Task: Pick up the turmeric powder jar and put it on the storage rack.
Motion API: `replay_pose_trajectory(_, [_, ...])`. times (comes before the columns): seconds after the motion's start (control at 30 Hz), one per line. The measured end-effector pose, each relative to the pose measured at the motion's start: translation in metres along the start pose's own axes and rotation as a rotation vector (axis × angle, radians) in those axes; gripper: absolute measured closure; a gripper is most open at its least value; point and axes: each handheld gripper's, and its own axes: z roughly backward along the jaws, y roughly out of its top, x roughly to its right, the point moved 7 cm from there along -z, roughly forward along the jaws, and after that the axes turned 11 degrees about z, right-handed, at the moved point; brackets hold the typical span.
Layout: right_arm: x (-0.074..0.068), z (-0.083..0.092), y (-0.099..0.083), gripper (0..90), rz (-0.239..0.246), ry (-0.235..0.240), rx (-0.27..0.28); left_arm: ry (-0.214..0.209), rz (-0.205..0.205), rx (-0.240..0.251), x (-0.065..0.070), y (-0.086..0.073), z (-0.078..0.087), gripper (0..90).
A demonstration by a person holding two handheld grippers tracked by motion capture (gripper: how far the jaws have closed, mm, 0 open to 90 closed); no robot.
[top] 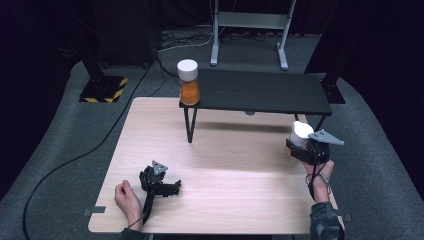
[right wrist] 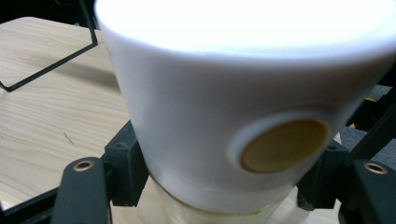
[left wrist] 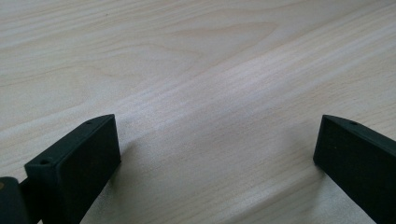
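White-capped jar [top: 300, 135] clamped upright in right gripper [top: 306, 150], right of frame, below shelf [top: 260, 92]; left gripper [top: 165, 187] jaws apart, empty, lower left.

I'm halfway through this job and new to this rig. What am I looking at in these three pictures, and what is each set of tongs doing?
No robot arm here: a person holds hand tongs in each hand at a light wooden table. The wide picture comes from a fixed camera above the table. The other two come from cameras riding on each tool, looking along its black jaws.

The left tongs rest low on the table, jaws wide apart with bare wood between them. The right tongs grip a white-capped jar from both sides, near the table's right edge. A second jar with orange contents stands on the left end of a black raised shelf.
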Motion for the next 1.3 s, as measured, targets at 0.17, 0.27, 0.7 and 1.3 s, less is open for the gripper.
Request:
replay_pose_trajectory(0.17, [0.001,0.001,-0.001,29.8,-0.002,0.002,0.001,0.0,-0.001,-0.001,0.0,0.0,0.0,0.0])
replay_pose_trajectory(0.27, [0.001,0.002,0.0,29.8,0.0,0.003,0.0,0.0,-0.001,-0.001,0.0,0.0,0.0,0.0])
replay_pose_trajectory(0.7, [0.003,0.01,0.008,29.8,0.008,-0.006,0.013,0.0,-0.001,-0.001,0.0,0.001,0.0,0.0])
replay_pose_trajectory(1.3, [0.013,0.028,0.019,29.8,-0.001,-0.016,0.032,0.0,-0.001,-0.001,0.0,0.001,0.0,0.0])
